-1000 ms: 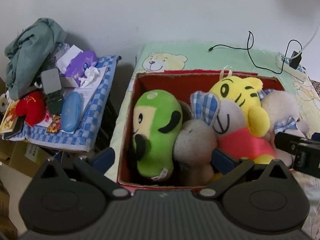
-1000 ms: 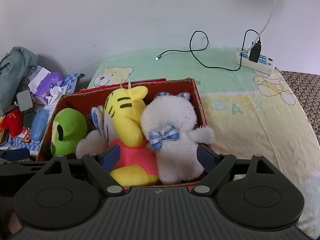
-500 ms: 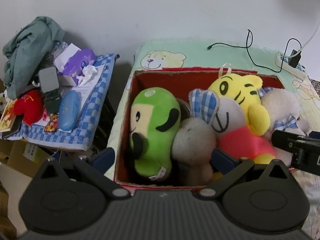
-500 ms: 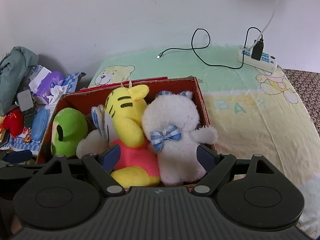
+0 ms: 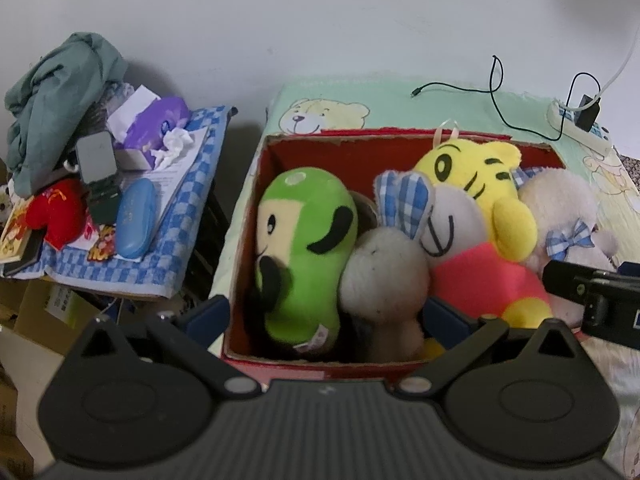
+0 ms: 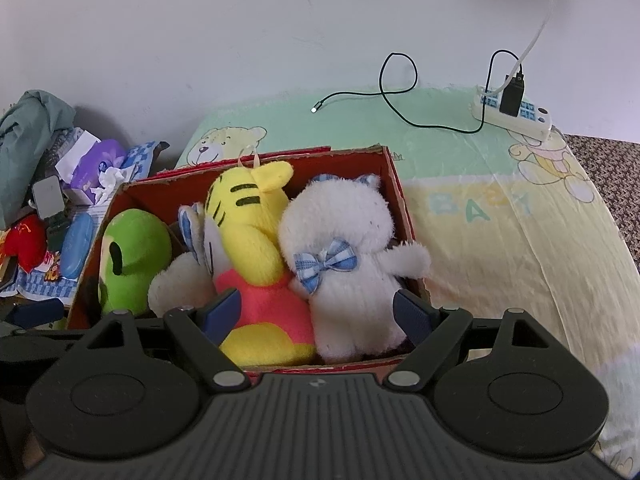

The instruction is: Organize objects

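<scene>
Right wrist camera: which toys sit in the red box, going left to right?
Green plush → grey bunny with checked ears → yellow tiger → white bear with the blue bow.

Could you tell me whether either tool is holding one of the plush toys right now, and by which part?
Nothing is held. The left tool is open in front of the green plush, and the right tool is open around the white bear without gripping it.
</scene>
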Motion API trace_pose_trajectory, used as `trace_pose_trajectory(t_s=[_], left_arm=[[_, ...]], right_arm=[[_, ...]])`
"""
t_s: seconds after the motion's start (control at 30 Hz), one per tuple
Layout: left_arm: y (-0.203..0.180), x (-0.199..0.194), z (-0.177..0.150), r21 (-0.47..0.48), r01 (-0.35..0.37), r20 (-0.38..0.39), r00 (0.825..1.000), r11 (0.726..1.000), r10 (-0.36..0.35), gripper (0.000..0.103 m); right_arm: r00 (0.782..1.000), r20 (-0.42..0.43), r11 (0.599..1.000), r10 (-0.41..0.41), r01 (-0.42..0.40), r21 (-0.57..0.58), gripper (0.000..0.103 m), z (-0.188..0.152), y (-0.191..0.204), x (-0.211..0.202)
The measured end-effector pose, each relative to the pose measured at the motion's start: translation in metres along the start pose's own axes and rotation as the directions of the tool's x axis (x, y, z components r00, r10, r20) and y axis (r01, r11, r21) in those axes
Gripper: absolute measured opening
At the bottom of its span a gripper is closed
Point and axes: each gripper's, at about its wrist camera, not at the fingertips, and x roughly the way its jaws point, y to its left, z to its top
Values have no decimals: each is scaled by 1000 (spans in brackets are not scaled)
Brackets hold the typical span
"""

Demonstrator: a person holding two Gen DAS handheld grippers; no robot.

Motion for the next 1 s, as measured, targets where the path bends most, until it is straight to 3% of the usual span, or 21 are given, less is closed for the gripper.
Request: trace_pose_trajectory(t_s=[0.8,1.0], left_arm=[[-1,-1,1,-3,15,7,1000,1000,-15,102],[0,-5,5,0,18,41,999,1000,-18,100]], right_arm=[[1000,23,1000,-1,1,-11,85,0,-1,-5],[999,36,1000,0,0,-14,85,3,0,-7]])
